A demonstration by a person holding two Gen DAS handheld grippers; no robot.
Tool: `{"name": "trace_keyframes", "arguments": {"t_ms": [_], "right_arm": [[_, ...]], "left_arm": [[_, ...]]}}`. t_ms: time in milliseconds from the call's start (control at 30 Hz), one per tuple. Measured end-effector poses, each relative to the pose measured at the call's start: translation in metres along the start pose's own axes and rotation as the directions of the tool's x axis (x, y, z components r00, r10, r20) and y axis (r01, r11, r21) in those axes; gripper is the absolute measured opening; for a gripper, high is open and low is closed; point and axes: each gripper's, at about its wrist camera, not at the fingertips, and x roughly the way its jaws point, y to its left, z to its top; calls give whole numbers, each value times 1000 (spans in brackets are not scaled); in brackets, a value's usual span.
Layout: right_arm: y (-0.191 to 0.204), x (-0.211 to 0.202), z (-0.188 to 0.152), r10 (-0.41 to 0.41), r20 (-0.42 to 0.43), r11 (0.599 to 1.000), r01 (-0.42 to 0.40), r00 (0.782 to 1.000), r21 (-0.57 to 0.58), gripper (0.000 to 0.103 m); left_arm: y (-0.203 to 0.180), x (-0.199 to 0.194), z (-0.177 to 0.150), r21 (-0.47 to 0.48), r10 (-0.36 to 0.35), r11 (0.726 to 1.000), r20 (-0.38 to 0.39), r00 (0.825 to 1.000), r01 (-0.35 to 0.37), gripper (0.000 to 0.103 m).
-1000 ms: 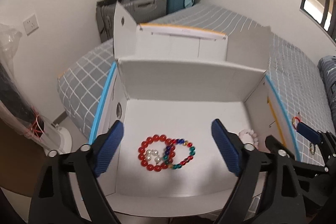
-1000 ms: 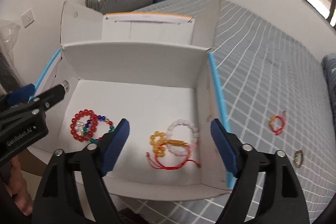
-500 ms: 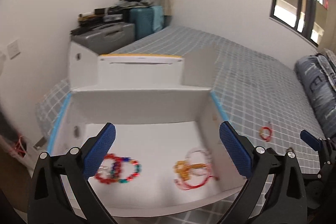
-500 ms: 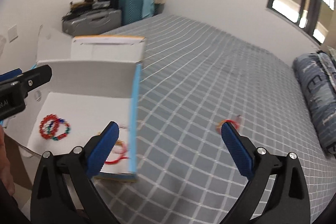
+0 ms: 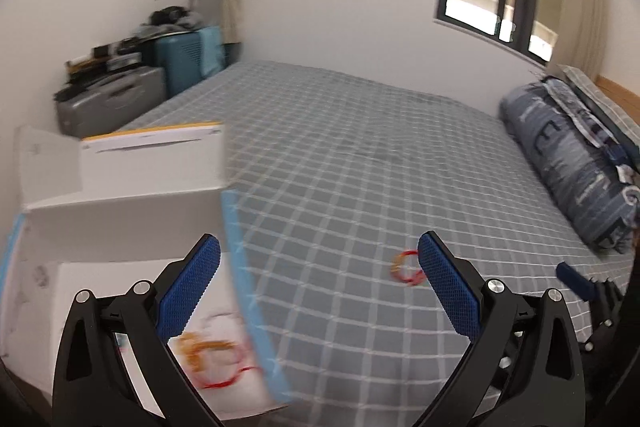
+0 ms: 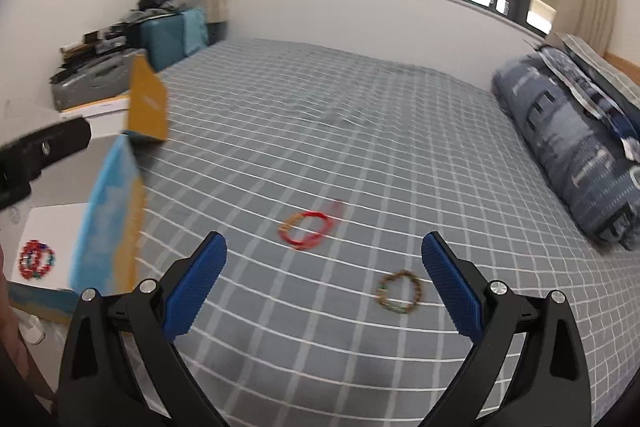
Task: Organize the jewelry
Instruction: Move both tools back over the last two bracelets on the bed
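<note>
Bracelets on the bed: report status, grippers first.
Left gripper and right gripper: jaws just opened wide, nothing between them. Red bracelet and dark beaded bracelet loose on bedspread, outside white box. Nothing in the way.

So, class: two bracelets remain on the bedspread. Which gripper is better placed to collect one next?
Right gripper: open and empty, with both the red bracelet and brown bracelet ahead between its fingers.

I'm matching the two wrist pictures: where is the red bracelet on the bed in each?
Left wrist: red bracelet right of centre, beside the right blue pad.
Right wrist: red bracelet at centre, ahead of the open claw.
Shared landmark: the white box at left.
</note>
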Motion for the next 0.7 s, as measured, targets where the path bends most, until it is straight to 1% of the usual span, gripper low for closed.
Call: {"name": "trace_keyframes", "arguments": {"t_ms": [133, 233, 333, 400, 467, 567, 633, 700], "right_arm": [[-30, 18, -9, -8, -25, 999, 9, 1000, 41, 94], [-48, 36, -16, -12, -44, 998, 15, 999, 66, 94], [-65, 57, -22, -15, -76, 996, 21, 997, 82, 94], [-76, 73, -27, -26, -98, 996, 35, 995, 88, 94], [-85, 86, -33, -25, -117, 995, 36, 993, 97, 94], [-93, 106, -41, -12, -154, 993, 30, 988, 113, 94], [-95, 118, -46, -6, -182, 994, 25, 983, 106, 94], [-96, 127, -51, 3, -201, 993, 21, 980, 117, 94]], "left_arm": [[-40, 34, 1, 59, -27, 998, -14, 1000, 28, 97], [-62, 69, 1, 77, -50, 996, -54, 997, 54, 97], [-80, 101, -4, 92, -38, 995, -70, 997, 45, 97], [-90, 125, -10, 96, -36, 994, -96, 995, 45, 97], [-92, 144, -15, 96, -37, 994, -125, 991, 49, 97], [-107, 184, -28, 128, -49, 989, -206, 977, 76, 97], [-113, 200, -35, 168, -25, 984, -221, 975, 63, 97], [-115, 216, -42, 177, -12, 983, -226, 974, 53, 97]]}}
